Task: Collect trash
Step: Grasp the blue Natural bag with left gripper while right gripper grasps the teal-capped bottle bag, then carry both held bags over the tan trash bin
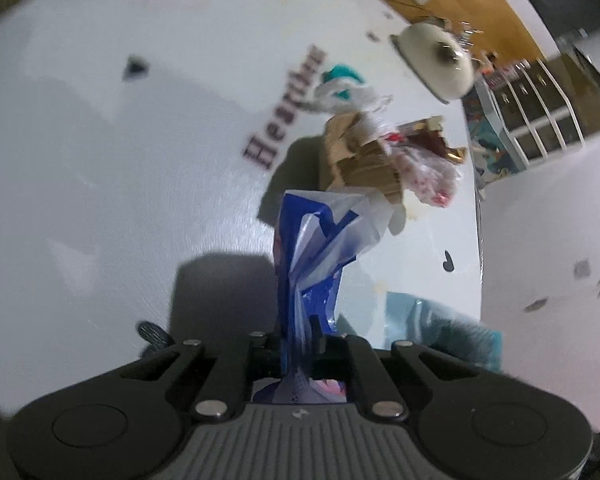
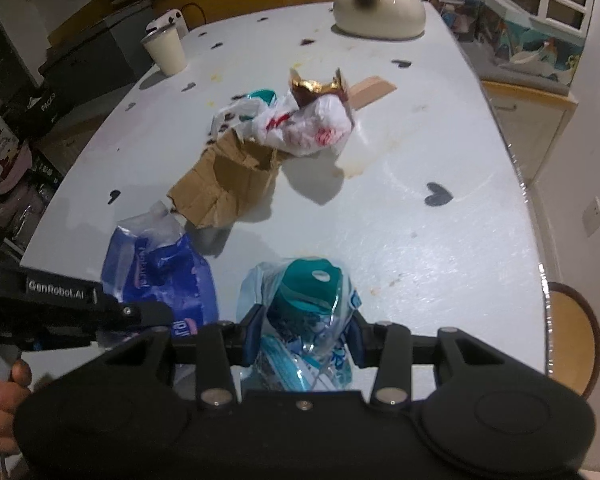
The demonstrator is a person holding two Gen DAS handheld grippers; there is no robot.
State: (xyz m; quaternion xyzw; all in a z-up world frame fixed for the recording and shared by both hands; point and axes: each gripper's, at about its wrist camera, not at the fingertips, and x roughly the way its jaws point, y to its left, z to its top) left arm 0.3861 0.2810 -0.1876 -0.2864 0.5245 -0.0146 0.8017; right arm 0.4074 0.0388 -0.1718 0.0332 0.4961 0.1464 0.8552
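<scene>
My left gripper (image 1: 300, 344) is shut on a crumpled blue and white plastic wrapper (image 1: 316, 256), held above the white table (image 1: 120, 160). The wrapper also shows in the right wrist view (image 2: 160, 268), with the left gripper (image 2: 112, 316) at the lower left. My right gripper (image 2: 302, 336) is shut on a clear bag with teal packaging (image 2: 308, 308) near the table's front edge. A pile of torn cardboard (image 2: 228, 180), a white and red plastic bag (image 2: 312, 124) and a gold-edged wrapper (image 2: 316, 86) lies mid-table, also in the left wrist view (image 1: 364, 156).
A cream cat-shaped bowl (image 2: 380, 12) stands at the far end of the table. A cream cup (image 2: 166, 52) stands at the far left. A wooden block (image 2: 374, 90) lies behind the pile. A round stool (image 2: 576, 336) is beside the table's right edge.
</scene>
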